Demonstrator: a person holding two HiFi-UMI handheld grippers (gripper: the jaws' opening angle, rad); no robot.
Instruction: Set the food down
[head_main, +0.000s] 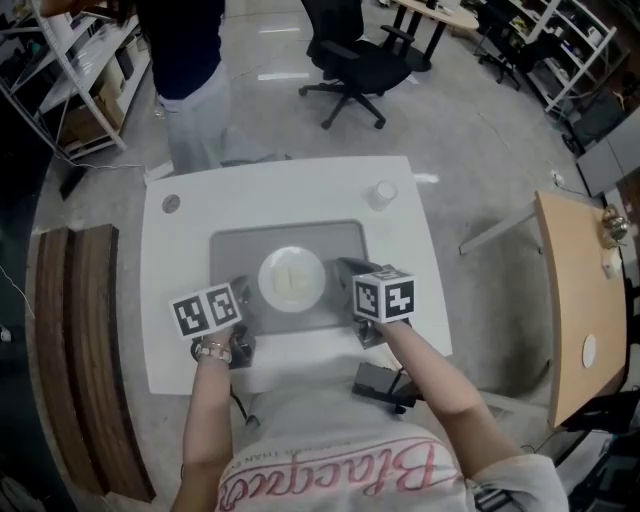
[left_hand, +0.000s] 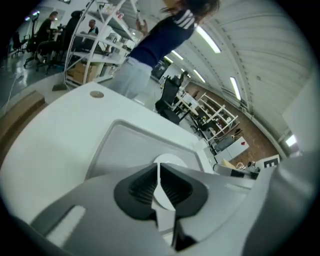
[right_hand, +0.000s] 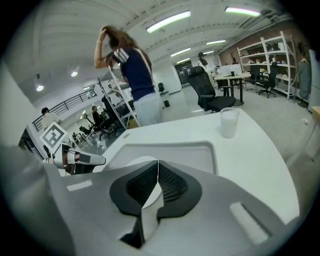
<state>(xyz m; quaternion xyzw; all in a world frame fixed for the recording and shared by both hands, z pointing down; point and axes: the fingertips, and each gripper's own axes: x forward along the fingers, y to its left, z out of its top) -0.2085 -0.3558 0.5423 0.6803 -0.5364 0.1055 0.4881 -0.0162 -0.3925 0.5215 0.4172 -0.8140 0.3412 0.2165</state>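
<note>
A white plate (head_main: 292, 280) with a pale piece of food (head_main: 294, 277) lies on a grey tray (head_main: 235, 250) in the middle of the white table (head_main: 180, 260). My left gripper (head_main: 243, 302) rests at the plate's left edge, jaws shut with nothing between them. My right gripper (head_main: 346, 268) sits at the plate's right edge, also shut and empty. In the left gripper view the plate (left_hand: 170, 161) shows just past the closed left gripper (left_hand: 158, 168). The right gripper view has the plate (right_hand: 136, 163) behind the closed right gripper (right_hand: 158, 165).
A clear plastic cup (head_main: 383, 193) stands at the table's far right corner. A small round disc (head_main: 171, 203) lies at the far left. A person (head_main: 190, 70) stands beyond the table. An office chair (head_main: 355, 60), a wooden bench (head_main: 85, 340) and a wooden side table (head_main: 580, 300) surround it.
</note>
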